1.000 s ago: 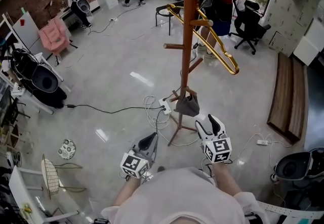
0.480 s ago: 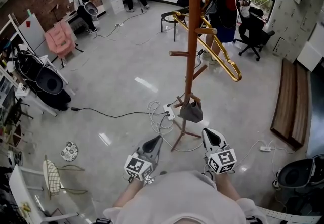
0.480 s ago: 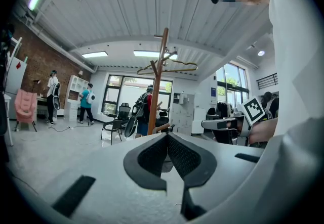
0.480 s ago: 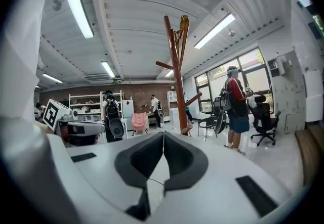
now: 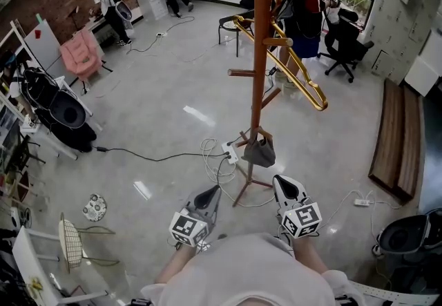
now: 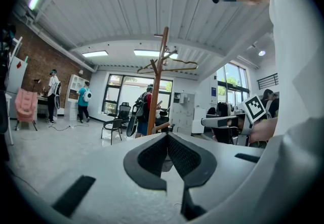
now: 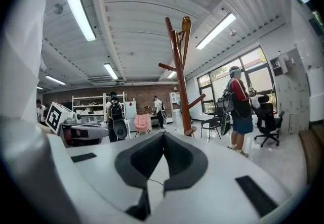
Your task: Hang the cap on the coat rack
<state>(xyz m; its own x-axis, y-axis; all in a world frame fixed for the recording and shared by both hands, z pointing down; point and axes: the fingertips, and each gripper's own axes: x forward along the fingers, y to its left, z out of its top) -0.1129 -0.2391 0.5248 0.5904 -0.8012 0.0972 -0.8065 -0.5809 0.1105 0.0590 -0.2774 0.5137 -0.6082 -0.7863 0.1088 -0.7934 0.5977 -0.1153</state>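
A tall wooden coat rack [image 5: 260, 56] stands on the floor straight ahead of me. A grey cap [image 5: 260, 153] hangs on one of its low pegs, near the base. My right gripper [image 5: 283, 184] is shut and empty, a little below and to the right of the cap and not touching it. My left gripper [image 5: 208, 194] is also shut and empty, left of the rack's foot. In the left gripper view the rack [image 6: 158, 81] rises beyond the closed jaws [image 6: 167, 134]. The right gripper view shows the rack [image 7: 177, 66] past its own closed jaws [image 7: 163, 133].
A gold hanger [image 5: 304, 80] hangs from the rack's upper pegs. White cables and a power strip [image 5: 224, 153] lie by its foot. A wooden bench [image 5: 390, 139] and a black bin [image 5: 407, 228] are at the right. People and office chairs [image 5: 342, 39] are at the back.
The right gripper's jaws have gone from open to shut with nothing in them, and it has drawn back slightly from the cap. The cap stays on its peg.
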